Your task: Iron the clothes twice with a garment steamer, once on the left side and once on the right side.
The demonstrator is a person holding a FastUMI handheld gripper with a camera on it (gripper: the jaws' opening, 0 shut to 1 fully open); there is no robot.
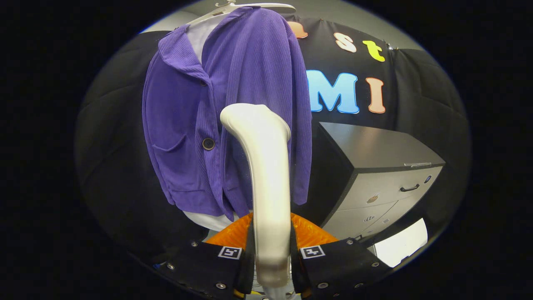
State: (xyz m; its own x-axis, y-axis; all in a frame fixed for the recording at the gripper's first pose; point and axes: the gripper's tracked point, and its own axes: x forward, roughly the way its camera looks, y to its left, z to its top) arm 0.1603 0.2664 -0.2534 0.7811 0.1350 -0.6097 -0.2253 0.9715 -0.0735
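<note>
A purple ribbed cardigan [245, 91] with dark buttons hangs on a white hanger [233, 6] over a white undershirt, straight ahead of the fingers. A white garment steamer [264, 166] stands upright between the fingers, its head curving left toward the cardigan's right front panel, near the middle button [208, 143]. My gripper [271, 250] is shut on the steamer's handle, both fingers pressing its sides. I cannot tell whether the steamer head touches the fabric.
A grey drawer cabinet [383, 183] with a dark top stands to the right of the cardigan, close beside it. Black booth cloth [112, 166] hangs behind and to the left. A white patch of floor [404, 246] lies below the cabinet.
</note>
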